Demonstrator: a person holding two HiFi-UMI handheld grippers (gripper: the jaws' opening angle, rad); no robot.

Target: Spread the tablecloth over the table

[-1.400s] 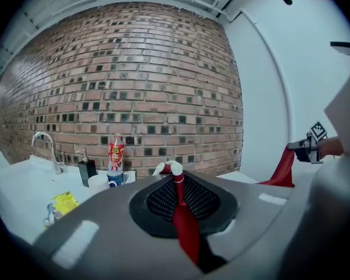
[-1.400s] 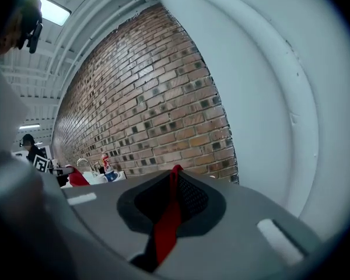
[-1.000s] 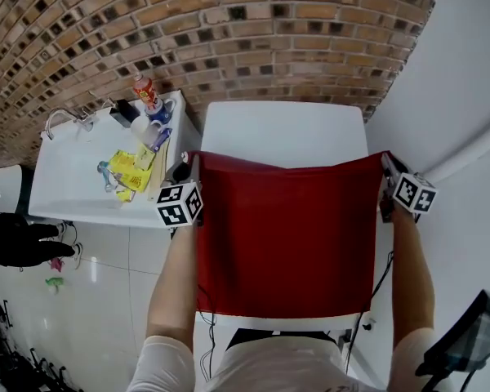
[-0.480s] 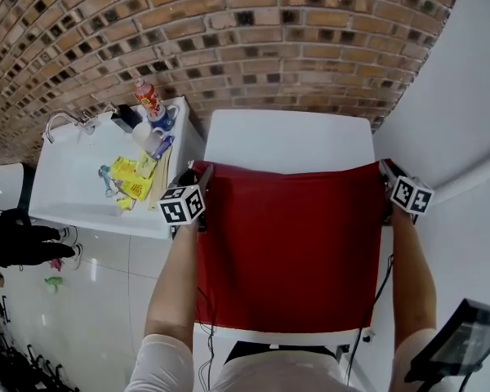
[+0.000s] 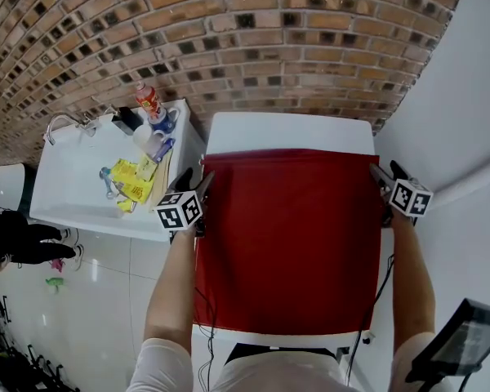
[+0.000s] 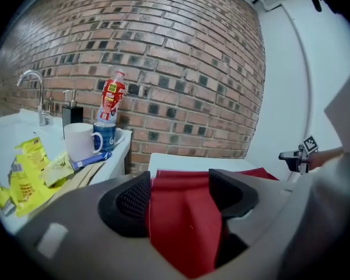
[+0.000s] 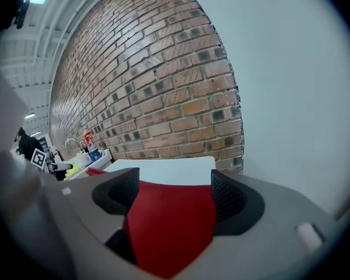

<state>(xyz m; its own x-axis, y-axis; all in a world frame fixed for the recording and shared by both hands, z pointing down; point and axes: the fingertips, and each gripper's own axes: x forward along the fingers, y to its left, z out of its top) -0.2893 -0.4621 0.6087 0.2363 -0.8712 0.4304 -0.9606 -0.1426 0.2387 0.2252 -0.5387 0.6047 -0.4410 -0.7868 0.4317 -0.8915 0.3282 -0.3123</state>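
Tablecloth (image 5: 290, 235) lies flat over most of table (image 5: 290, 133), far strip bare; left gripper (image 5: 194, 178) and right gripper (image 5: 385, 171) jaws opening wide, cloth corners loose between them, so judged nearly done, only straightening left.

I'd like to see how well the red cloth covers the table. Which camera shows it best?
The head view: it shows nearly the whole tablecloth lying on the table, whose far strip is bare. Each gripper view shows only a red piece between opening jaws: left gripper, right gripper.
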